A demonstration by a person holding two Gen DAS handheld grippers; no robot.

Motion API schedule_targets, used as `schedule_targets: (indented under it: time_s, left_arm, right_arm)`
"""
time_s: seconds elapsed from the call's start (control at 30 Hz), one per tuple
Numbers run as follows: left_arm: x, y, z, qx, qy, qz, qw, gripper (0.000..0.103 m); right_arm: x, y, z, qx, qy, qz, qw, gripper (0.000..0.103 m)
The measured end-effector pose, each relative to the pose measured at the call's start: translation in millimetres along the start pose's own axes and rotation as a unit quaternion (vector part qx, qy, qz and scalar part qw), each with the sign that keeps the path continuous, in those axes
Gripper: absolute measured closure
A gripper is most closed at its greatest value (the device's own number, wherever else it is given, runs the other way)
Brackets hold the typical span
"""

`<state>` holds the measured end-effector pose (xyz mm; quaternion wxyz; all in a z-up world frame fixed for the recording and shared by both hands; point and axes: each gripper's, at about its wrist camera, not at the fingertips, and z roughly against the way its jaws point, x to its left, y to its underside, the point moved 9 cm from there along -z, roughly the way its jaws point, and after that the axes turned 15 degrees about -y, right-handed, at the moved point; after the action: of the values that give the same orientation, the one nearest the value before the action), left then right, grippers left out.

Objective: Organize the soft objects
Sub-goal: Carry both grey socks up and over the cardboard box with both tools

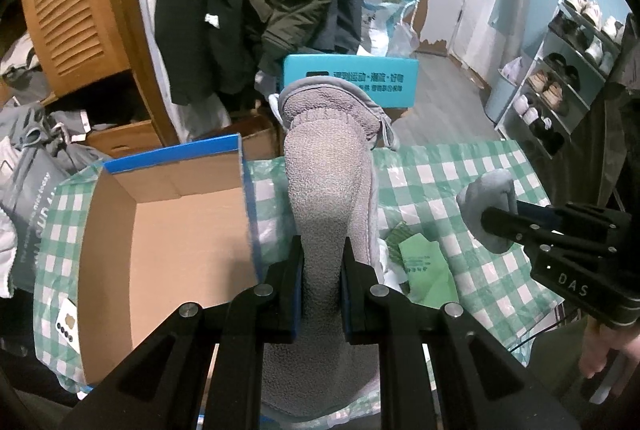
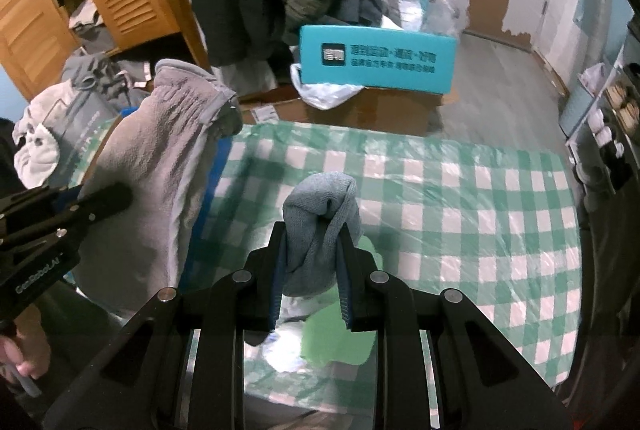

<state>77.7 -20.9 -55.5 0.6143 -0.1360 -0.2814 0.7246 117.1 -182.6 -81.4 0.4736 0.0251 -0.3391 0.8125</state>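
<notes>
— Fleece first: where is the grey fleece piece (image 1: 330, 165)?

— Pinched between the jaws of the left gripper (image 1: 322, 286), standing up toward twelve o'clock in its own view, held above the checked tablecloth (image 1: 480, 181).

— And the other one?

— The blue-grey cloth (image 2: 320, 226) is bunched in the right gripper (image 2: 312, 270), whose jaws are clamped narrow on it.

— What lies around them?

— An open cardboard box (image 1: 168, 230) sits at nine o'clock of the fleece, just beside it; a green packet (image 1: 428, 266) lies on the tablecloth at four o'clock. Beyond the table, at twelve, there is a teal box (image 2: 378, 59).
</notes>
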Motion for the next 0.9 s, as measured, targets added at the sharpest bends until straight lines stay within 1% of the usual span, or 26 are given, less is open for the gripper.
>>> schedule_targets:
  time_s: [0.47,0.9]
  left_arm:
    - [44.1,4.7,9.1,-0.009,-0.014,0.033,0.9993,0.088]
    - [85.0,11.2,4.5,-0.003,-0.025,0.068,0.9974,0.088]
  right_arm:
    - [46.6,-15.9,-20.5,0.010,-0.019,0.034,0.999,0.081]
    - [88.4,-29.1,-44.1,0.019,-0.035,0.057,0.998,0.081]
